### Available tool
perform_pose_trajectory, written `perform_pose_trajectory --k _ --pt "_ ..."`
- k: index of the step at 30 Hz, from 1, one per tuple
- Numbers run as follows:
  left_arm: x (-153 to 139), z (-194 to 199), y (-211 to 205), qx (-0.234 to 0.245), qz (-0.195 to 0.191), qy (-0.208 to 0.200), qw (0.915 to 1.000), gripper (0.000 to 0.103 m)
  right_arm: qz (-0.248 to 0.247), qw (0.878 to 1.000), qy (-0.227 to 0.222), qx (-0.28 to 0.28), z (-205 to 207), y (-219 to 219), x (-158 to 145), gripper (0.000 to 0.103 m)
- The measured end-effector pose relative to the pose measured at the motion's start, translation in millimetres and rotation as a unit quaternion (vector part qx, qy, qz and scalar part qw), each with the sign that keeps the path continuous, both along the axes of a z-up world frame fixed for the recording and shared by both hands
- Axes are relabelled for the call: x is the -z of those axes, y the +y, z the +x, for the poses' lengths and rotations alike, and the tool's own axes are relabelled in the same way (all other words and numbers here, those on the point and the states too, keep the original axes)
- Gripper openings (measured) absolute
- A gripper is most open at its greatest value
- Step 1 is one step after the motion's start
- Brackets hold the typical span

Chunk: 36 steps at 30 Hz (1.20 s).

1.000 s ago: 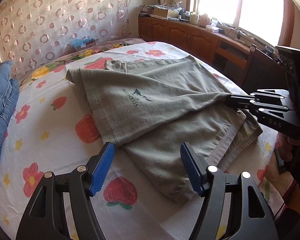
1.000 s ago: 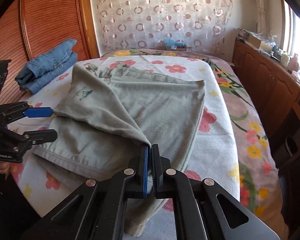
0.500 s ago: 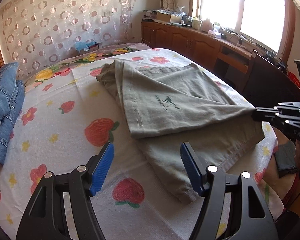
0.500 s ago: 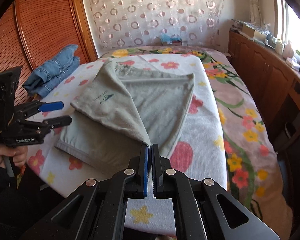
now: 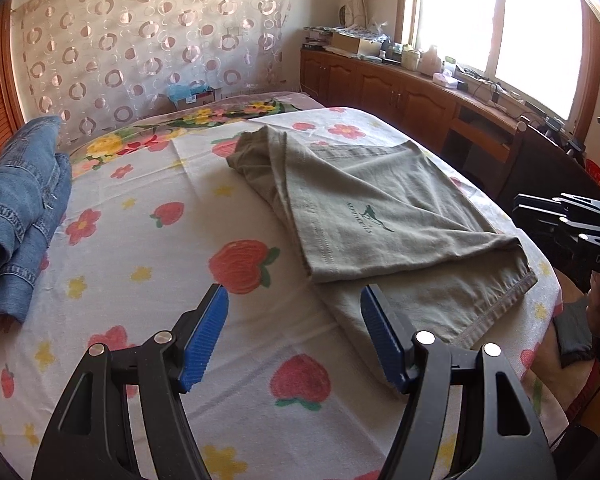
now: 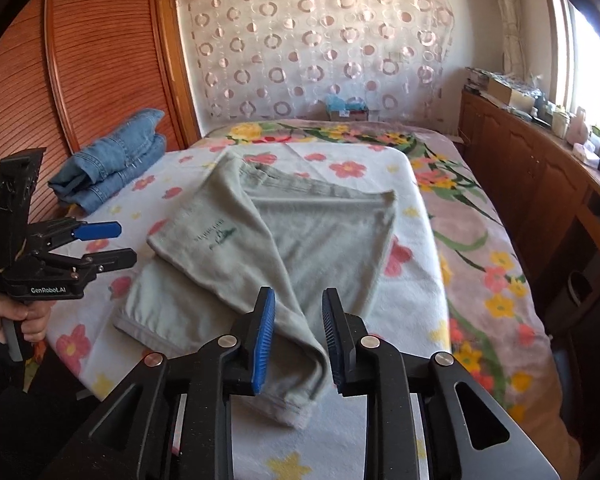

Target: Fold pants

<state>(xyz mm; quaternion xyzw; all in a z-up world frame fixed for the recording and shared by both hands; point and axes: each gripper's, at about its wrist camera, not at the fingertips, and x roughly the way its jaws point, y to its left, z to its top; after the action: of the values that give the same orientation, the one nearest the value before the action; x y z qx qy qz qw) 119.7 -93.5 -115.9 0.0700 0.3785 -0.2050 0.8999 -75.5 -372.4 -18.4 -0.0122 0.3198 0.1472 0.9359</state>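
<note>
Grey-green pants (image 5: pixel 380 220) (image 6: pixel 300 240) lie folded on the flowered bed sheet (image 5: pixel 140 248), a leg flap with a small printed logo turned diagonally over the rest. My left gripper (image 5: pixel 294 312) stands open above the sheet, just short of the pants' near hem, with nothing between its blue pads. My right gripper (image 6: pixel 298 316) has its jaws opening; the pants' near corner lies on the bed between and below them, and the pads do not press on it. Each gripper shows in the other's view: the right gripper (image 5: pixel 518 206) and the left gripper (image 6: pixel 116 244).
Folded blue jeans (image 5: pixel 16 216) (image 6: pixel 112 168) are stacked at the bed's left side beside a wooden wardrobe (image 6: pixel 60 80). A wooden cabinet (image 5: pixel 400 92) with clutter runs under the window on the right. A hand (image 6: pixel 16 320) grips the left gripper's handle.
The right gripper's jaws parted and let go of the pants' corner, which now lies on the bed. Both grippers drew back and rose a little; the left stayed open.
</note>
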Motion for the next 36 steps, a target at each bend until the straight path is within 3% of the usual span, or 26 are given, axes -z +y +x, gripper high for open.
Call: perform_pose_trajectory --k 15,30,32,36 --pt "-22.5 0.2 54.2 -0.049 -0.013 -0.031 0.9982 0.07 0.002 0.99 0.011 -0.141 57.9 97.3 17.0 0.026" --pt "-19.9 1.7 63.9 -0.061 -0.021 -0.029 0.9975 0.07 -0.068 0.983 0.037 -0.166 97.9 144.3 32.0 0.026" --pt "-18.7 1.4 63.9 -0.061 -0.021 -0.028 0.9975 0.07 -0.08 0.983 0.032 -0.161 97.5 147.9 30.5 0.003" --pt "-17.6 0.8 62.7 -0.059 -0.021 -0.026 0.9977 0.07 -0.049 0.988 0.015 -0.146 99.2 133.6 16.5 0.003"
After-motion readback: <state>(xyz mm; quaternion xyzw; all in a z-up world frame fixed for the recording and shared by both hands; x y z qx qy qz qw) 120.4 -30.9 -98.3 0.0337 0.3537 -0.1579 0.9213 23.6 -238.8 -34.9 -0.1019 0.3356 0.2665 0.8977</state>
